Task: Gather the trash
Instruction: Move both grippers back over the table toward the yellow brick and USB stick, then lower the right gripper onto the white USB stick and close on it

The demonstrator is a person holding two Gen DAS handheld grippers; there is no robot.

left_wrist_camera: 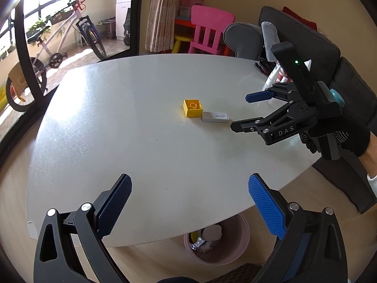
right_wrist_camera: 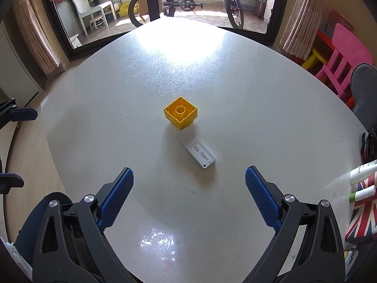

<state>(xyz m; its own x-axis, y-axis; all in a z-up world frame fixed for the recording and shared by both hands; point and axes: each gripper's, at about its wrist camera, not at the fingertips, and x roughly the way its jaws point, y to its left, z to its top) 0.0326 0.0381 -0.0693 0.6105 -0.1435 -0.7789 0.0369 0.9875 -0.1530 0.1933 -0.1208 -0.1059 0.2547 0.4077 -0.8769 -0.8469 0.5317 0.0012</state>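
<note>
— Sunlit room, glossy pale grey table (right_wrist_camera: 235, 89). How do the tools stand?

— Right hand-held gripper (right_wrist_camera: 189, 199) hangs over the near part of the table, its blue ribbed pads (right_wrist_camera: 116, 199) spread wide, nothing between them. Left hand-held gripper (left_wrist_camera: 189, 208) sits at the table's edge, spread just as wide and empty too. From the left camera, the right one shows side-on, held by a black-gloved hand (left_wrist_camera: 339, 139).

— And the trash?

— Ahead of the right gripper lies a small flat grey-white box with a red-printed label (right_wrist_camera: 196, 152), clear of the pads. Just beyond it, almost touching one end, a yellow hollow plastic block (right_wrist_camera: 181, 113) sits with its open side up.

— Anything lower down?

— Under the table's near edge, on the wooden floor, stands a round pale pink bin (left_wrist_camera: 218, 243) holding crumpled paper and foil.

— Further out?

— White marker pens (right_wrist_camera: 360, 181) on a Union Jack pouch at the table's right side, a pink child's chair (left_wrist_camera: 209, 33) behind, a white bicycle (left_wrist_camera: 68, 35) past the glass door.
</note>
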